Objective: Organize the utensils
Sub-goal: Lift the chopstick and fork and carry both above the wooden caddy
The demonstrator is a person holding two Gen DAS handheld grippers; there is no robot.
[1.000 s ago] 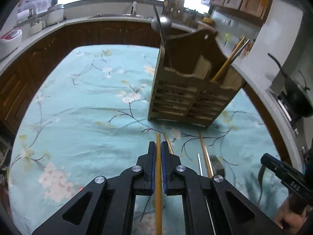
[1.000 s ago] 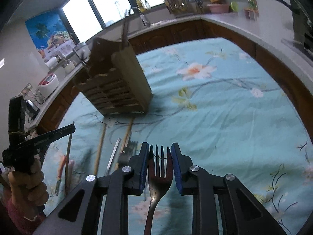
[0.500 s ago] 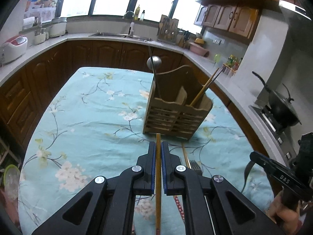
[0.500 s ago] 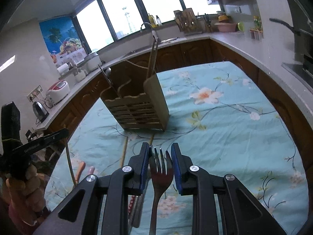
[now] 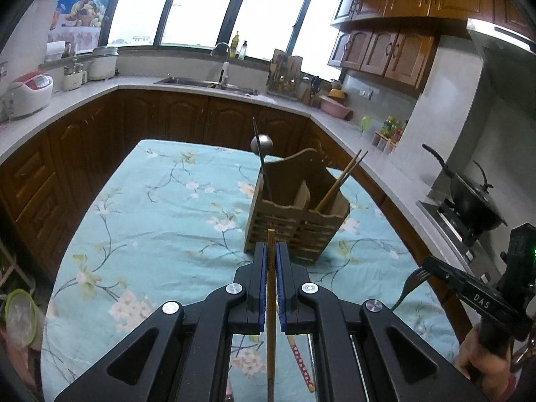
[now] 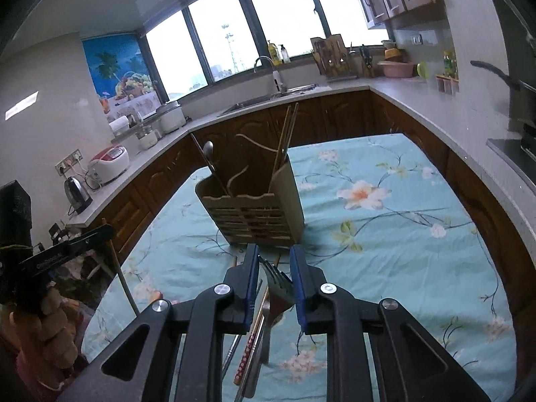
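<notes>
A wooden utensil holder (image 5: 296, 221) stands on the floral teal tablecloth (image 5: 160, 214); it also shows in the right wrist view (image 6: 254, 211). It holds a metal ladle (image 5: 262, 144) on the left and chopsticks (image 5: 341, 177) on the right. My left gripper (image 5: 271, 264) is shut on a wooden chopstick (image 5: 270, 318), raised above the table in front of the holder. My right gripper (image 6: 274, 268) is shut on a metal fork (image 6: 276, 288), also raised; its fork shows in the left wrist view (image 5: 410, 284).
Loose utensils lie on the cloth below the grippers, including a red dotted chopstick (image 5: 299, 361) and metal pieces (image 6: 254, 345). Brown cabinets and a counter with a sink (image 5: 204, 82) ring the table. A black wok (image 5: 472, 197) sits on the stove at right.
Both grippers have risen and pulled back with the chopstick and the fork, so the holder looks smaller and farther away. The fork now sits tilted between the right fingers.
</notes>
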